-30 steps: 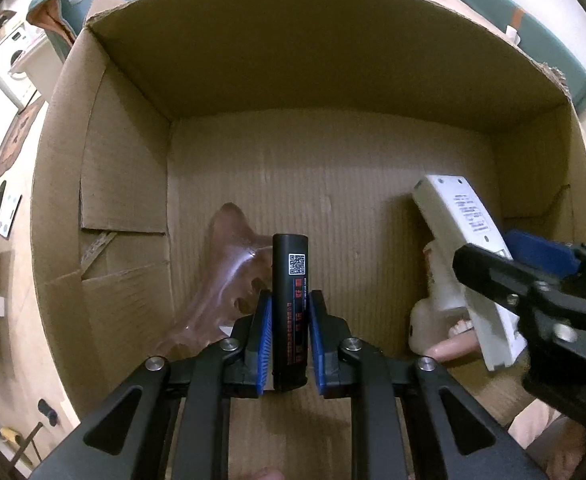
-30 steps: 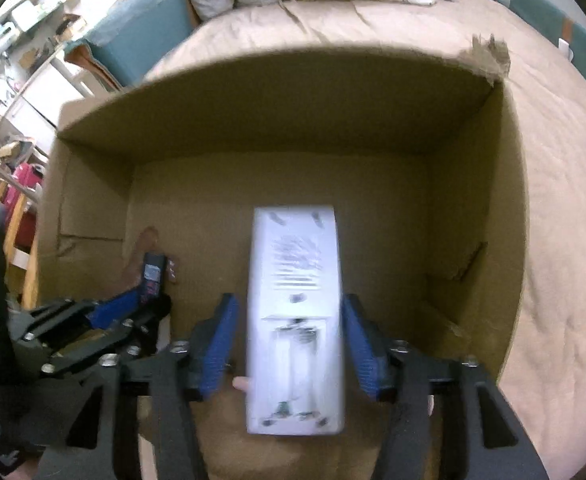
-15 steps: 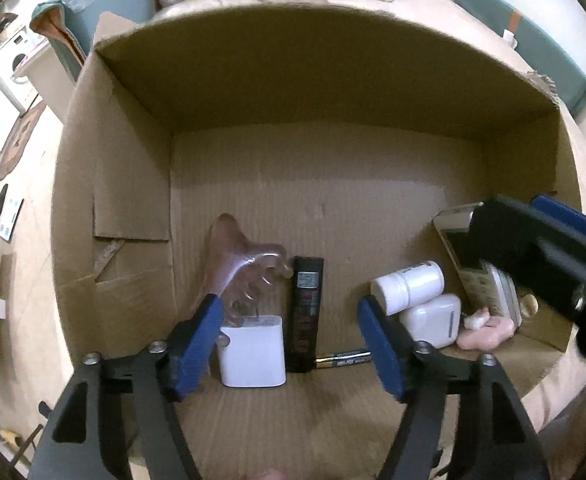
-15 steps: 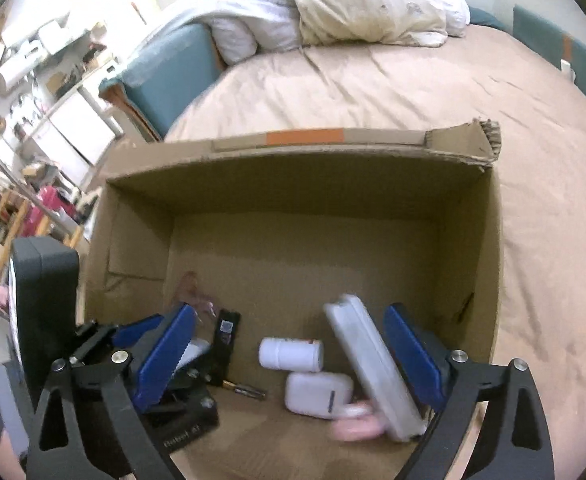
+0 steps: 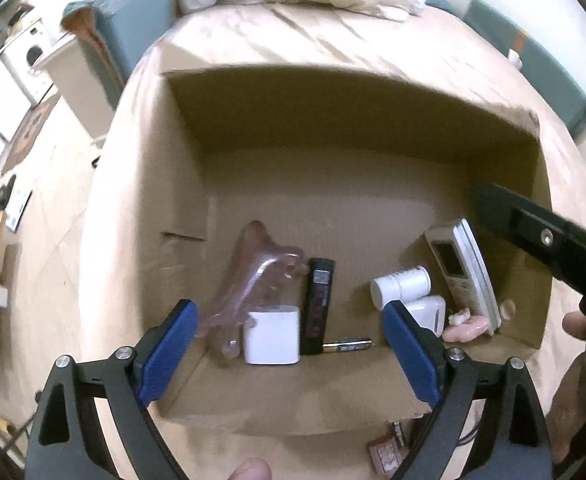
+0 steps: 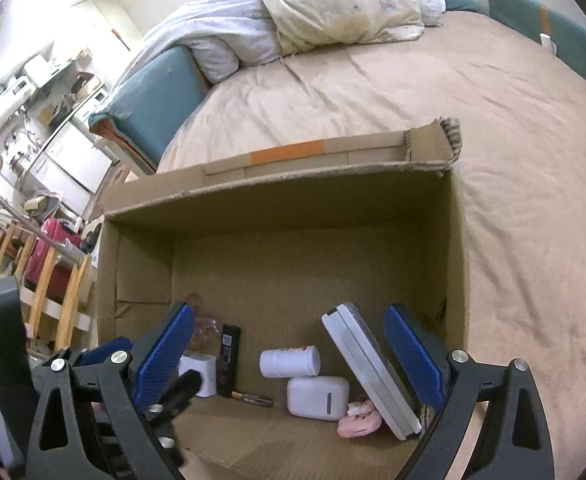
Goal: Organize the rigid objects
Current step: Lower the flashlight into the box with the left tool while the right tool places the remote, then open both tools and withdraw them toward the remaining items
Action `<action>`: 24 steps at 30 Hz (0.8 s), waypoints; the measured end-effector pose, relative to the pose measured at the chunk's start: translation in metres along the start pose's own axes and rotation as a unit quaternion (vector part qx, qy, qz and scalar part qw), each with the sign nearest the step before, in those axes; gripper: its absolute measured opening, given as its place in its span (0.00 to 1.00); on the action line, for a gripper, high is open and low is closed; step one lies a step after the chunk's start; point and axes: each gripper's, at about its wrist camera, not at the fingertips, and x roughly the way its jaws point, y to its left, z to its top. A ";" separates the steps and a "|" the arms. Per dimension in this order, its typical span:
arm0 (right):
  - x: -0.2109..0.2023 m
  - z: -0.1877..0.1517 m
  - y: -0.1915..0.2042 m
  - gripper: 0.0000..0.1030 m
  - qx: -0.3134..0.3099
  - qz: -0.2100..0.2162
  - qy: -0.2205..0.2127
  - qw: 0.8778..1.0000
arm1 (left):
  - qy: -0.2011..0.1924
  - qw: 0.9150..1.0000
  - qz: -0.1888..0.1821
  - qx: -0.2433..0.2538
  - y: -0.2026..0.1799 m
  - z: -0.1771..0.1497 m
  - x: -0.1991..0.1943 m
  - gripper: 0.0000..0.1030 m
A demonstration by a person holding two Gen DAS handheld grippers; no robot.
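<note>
Both grippers hang over the open brown cardboard box (image 5: 165,208) on the tan bedspread (image 6: 493,128). The left gripper (image 5: 289,356) has just been opening, and its 2 blue pads stand wide apart with nothing pressed between them. Down past its fingertips, on the box floor, lies the slim black battery stick with a red label (image 5: 319,304), free of the pads. Just left of the stick sits a white cube-shaped charger (image 5: 271,336), with a clear pinkish plastic hand-shaped piece (image 5: 253,276) beyond that. A small dark pen-like cylinder (image 5: 347,346) lies at the stick's near end.

The right gripper (image 6: 289,354) has its jaws spread wide too, gripping nothing. Between its pads and towards the right one, the white rectangular remote control (image 6: 369,368) leans on edge against the box's right wall, not touched by either pad. Left of the remote lies a white round bottle on its side (image 6: 289,362), with a white rounded earbud-style case (image 6: 317,398) nearer the gripper. A small pink lump (image 6: 359,424) sits at the remote's near end.
</note>
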 end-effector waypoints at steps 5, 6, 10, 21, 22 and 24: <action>-0.009 0.001 0.003 1.00 0.001 0.013 -0.008 1.000 | -0.004 0.999 -0.019 -0.032 0.022 0.003 -0.024 0.90; -0.010 0.001 0.004 1.00 -0.001 0.009 -0.010 1.000 | -0.007 0.999 -0.019 -0.037 0.022 0.001 -0.028 0.90; -0.011 0.000 0.006 1.00 -0.004 0.006 -0.001 1.000 | -0.012 1.000 0.008 -0.026 0.015 -0.004 -0.040 0.90; -0.044 -0.014 0.014 1.00 -0.017 0.023 -0.023 0.999 | -0.032 0.998 0.028 -0.045 0.030 -0.028 -0.074 0.90; -0.047 -0.015 0.015 1.00 -0.019 0.023 -0.024 0.999 | -0.033 0.998 0.028 -0.046 0.031 -0.030 -0.078 0.90; -0.055 -0.021 0.016 1.00 -0.023 0.024 -0.029 0.999 | -0.034 0.998 0.029 -0.045 0.033 -0.035 -0.082 0.90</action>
